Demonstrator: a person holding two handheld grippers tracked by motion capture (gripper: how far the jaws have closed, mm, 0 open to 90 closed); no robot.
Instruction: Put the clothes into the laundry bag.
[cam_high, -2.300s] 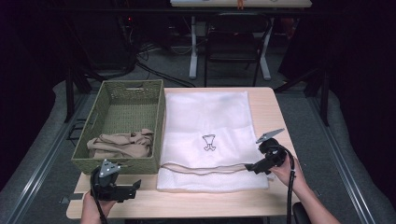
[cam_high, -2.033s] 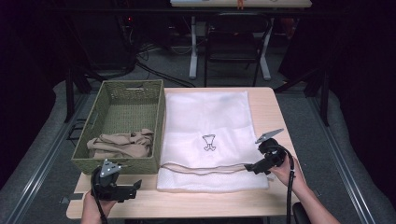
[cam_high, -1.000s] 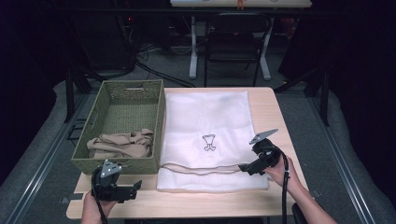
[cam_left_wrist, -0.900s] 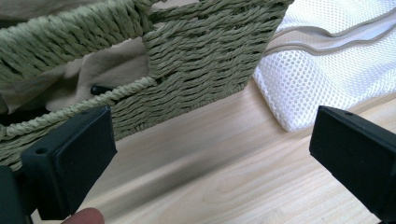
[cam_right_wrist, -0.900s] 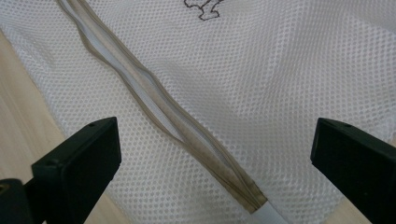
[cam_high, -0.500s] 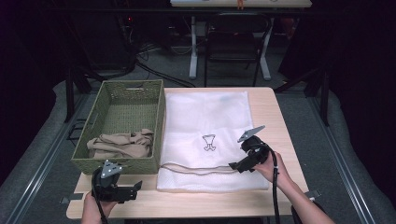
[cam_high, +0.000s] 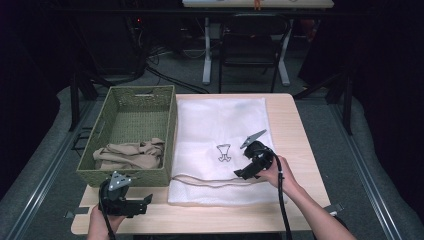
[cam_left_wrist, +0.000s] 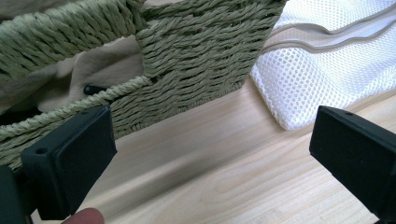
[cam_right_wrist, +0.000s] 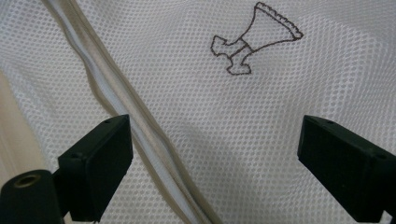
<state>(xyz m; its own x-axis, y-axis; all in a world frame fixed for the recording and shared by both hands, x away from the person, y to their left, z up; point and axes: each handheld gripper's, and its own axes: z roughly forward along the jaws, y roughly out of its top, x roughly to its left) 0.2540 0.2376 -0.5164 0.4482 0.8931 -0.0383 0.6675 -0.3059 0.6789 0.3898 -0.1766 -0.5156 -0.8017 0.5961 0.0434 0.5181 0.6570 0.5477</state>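
Right gripper (cam_high: 245, 173) now farther left over mesh bag (cam_high: 220, 125), bag lengthwise front-to-back.

No words, brands or numbers could be read anywhere. The one sign was a small dark outline figure (cam_right_wrist: 254, 39) stitched or printed on the white mesh bag (cam_high: 220, 120), perhaps a garment symbol; it stood near the bag's middle (cam_high: 224, 152), just above the zip.

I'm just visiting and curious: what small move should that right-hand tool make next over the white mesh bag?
Probably lower and close on the zipper band. The right gripper hovers over the mesh bag, jaws wide with nothing between them, having just been closing slightly.
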